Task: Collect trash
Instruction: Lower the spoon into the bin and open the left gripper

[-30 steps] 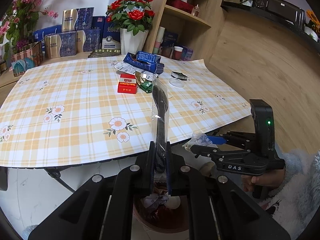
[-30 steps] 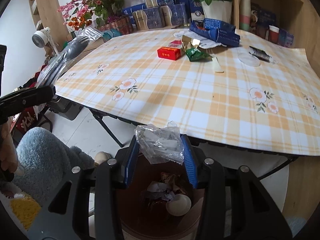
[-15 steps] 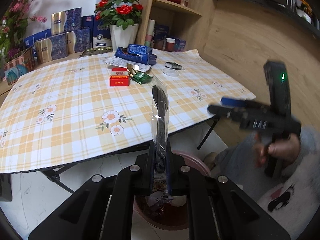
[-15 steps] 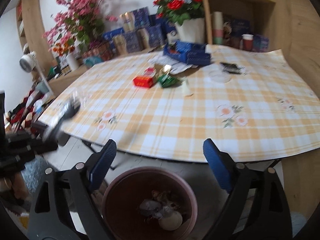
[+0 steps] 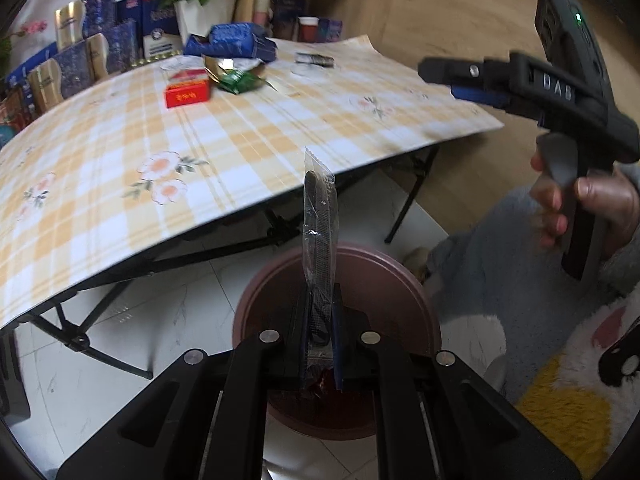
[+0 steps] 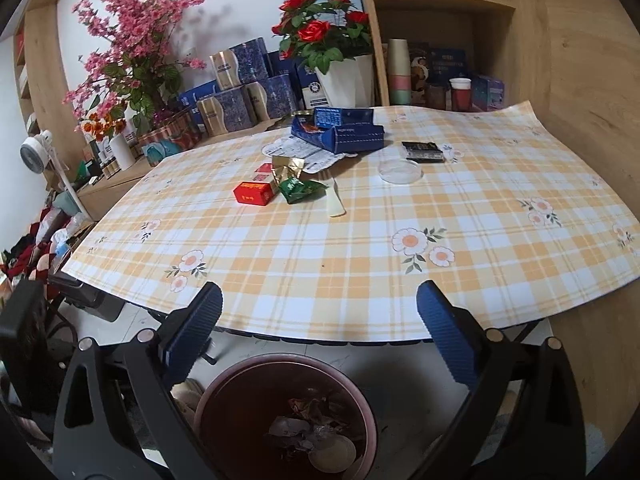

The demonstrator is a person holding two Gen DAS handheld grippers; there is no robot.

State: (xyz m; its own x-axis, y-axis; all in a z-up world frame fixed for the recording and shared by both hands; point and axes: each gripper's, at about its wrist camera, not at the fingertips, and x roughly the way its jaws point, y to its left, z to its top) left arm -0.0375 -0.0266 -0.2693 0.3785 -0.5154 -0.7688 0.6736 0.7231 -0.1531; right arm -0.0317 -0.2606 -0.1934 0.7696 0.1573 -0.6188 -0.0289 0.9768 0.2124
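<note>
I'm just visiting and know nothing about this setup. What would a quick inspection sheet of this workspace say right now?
Surface: table under a yellow checked cloth with flowers.
Job's things: brown bin on the floor, scraps inside; wrapped black utensil above it; red box, green wrapper, blue box on the table.
Clutter: clear lid, black packet.
Grippers: left gripper jaws clamp the utensil; right gripper jaws opening, nothing between them.
Cables: nothing seen.
Surroundings: rose pot, wooden shelves, gift boxes.
</note>
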